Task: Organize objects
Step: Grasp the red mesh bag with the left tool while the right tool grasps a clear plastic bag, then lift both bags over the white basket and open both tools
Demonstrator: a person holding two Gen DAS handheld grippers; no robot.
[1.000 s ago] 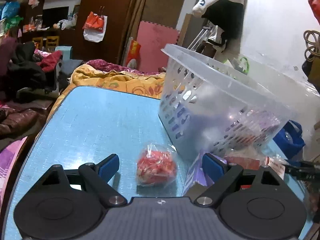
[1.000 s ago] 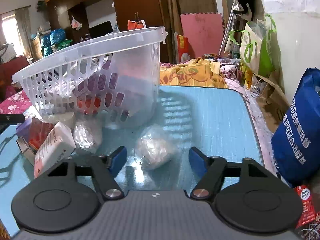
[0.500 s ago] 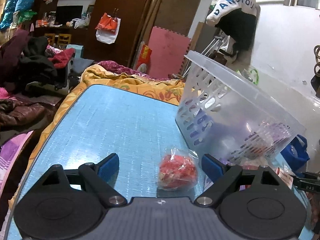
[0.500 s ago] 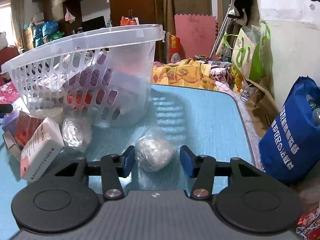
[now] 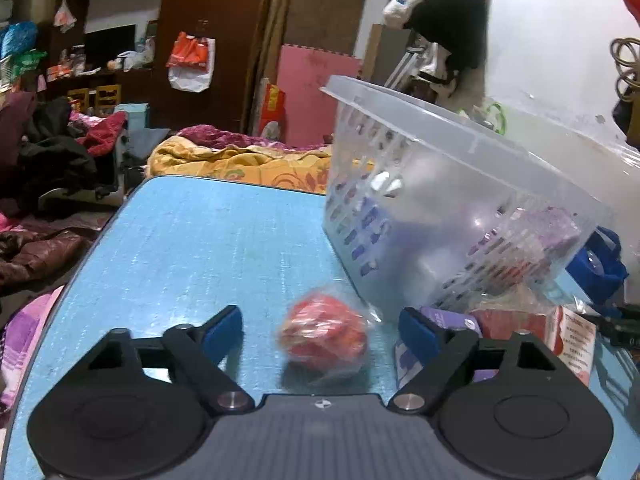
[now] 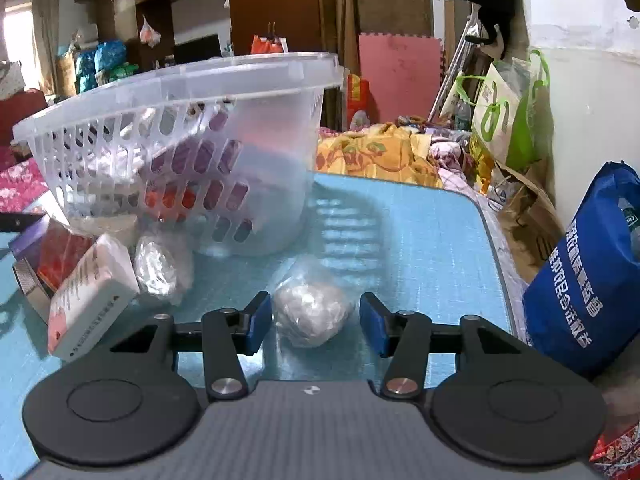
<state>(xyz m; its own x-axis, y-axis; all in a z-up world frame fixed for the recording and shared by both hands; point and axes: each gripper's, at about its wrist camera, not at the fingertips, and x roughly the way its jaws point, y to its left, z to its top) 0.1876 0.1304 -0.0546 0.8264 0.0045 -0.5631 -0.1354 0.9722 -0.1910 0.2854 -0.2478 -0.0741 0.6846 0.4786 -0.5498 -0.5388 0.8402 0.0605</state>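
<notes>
Left tool (image 5: 320,330) has the red wrapped ball (image 5: 323,338) lying between its blue pads, nearer the right pad; jaws are spread wide and closing, neither pad touching the wrap yet, clear gap on both sides, bigger on the left; ball sits on the blue bench (image 5: 192,248), just in front of the clear basket (image 5: 460,184), dead ahead of the tool so the coming move looks like a plain squeeze with no reach needed; ball is roundish, no real long axis, red crinkled stuff in a loose clear plastic bag, a bit motion-blurred.

Right tool (image 6: 316,320) brackets the silver-white wrapped ball (image 6: 310,310); left pad is touching or just about touching the wrap, right pad stands a little apart from it; jaws are narrowed around the ball, but a firm pinch is not visible, so I judge it not yet gripped; this ball also rests on the bench, near the basket's base and to its right; roundish, pale foil-like lump in clear film; likely soft and slippery to hold.

Each hand is nearest its own ball; the basket, perforated, tilted, already holding purple and red packs, lies beyond both; a second silver ball (image 6: 158,266) and a white-pink box (image 6: 90,298) lie left of the right tool, by the basket.
</notes>
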